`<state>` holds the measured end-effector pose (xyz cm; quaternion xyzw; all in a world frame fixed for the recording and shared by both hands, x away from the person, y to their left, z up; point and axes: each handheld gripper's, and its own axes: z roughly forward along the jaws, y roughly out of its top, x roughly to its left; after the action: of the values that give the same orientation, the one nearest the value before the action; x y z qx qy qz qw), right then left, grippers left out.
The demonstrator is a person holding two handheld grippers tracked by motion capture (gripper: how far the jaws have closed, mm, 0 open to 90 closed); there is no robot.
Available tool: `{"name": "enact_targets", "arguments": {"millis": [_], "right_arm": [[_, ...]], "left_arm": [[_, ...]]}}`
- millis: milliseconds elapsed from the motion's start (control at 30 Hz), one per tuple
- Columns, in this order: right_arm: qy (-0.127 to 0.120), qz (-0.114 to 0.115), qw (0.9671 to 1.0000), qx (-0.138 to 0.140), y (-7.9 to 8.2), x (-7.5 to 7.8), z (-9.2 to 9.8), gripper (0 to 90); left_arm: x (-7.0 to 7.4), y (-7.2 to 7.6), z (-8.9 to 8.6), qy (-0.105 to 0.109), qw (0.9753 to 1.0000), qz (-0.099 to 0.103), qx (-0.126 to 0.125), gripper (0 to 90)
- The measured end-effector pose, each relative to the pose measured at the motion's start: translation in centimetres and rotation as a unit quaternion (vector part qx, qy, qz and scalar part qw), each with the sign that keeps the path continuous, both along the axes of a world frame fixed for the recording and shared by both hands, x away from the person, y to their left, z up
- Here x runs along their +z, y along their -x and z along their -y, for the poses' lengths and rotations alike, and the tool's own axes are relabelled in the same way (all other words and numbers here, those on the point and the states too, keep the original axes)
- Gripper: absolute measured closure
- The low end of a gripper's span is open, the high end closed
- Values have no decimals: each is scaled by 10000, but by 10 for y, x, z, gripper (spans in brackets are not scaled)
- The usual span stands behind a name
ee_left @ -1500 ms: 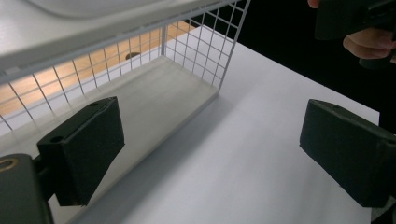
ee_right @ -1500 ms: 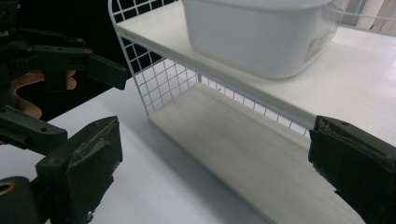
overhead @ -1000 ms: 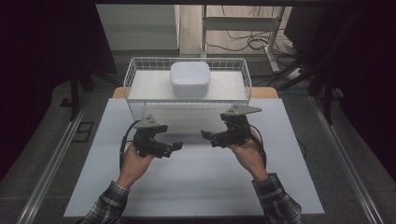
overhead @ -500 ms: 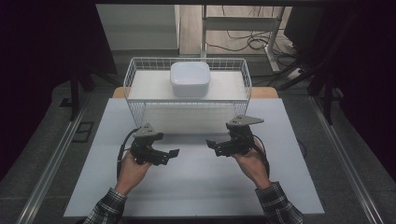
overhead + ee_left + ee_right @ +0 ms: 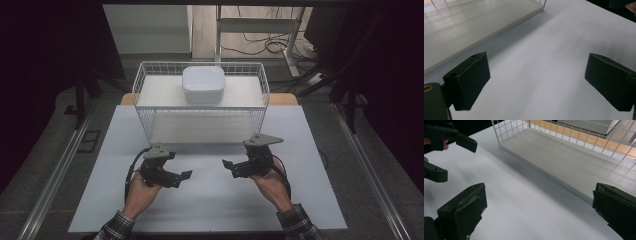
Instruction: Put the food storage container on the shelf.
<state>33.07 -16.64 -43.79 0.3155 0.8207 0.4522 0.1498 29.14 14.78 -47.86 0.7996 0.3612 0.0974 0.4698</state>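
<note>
While the white box (image 5: pixel 202 84) sits far from you in the wire basket (image 5: pixel 145 90), your left gripper (image 5: pixel 186 174) and right gripper (image 5: pixel 224 163) hang wide open and empty above the near table (image 5: pixel 210 210), so I judge nothing is grasped yet.

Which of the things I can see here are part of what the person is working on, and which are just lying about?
Part of the job:
- white wire basket
- white rounded square container in that basket
- left gripper, open, holding nothing
- right gripper, open, holding nothing
- white table sheet they hover over

Just lying about:
- cables on the floor beyond the table
- white metal frame behind
</note>
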Motion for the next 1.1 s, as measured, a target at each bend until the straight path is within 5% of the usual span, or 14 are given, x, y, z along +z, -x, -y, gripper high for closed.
{"name": "enact_targets", "arguments": {"millis": [1100], "right_arm": [[485, 24, 9988, -61, 35, -24, 24, 0]], "left_arm": [[-11, 30, -16, -14, 9998, 21, 185, 56]]}}
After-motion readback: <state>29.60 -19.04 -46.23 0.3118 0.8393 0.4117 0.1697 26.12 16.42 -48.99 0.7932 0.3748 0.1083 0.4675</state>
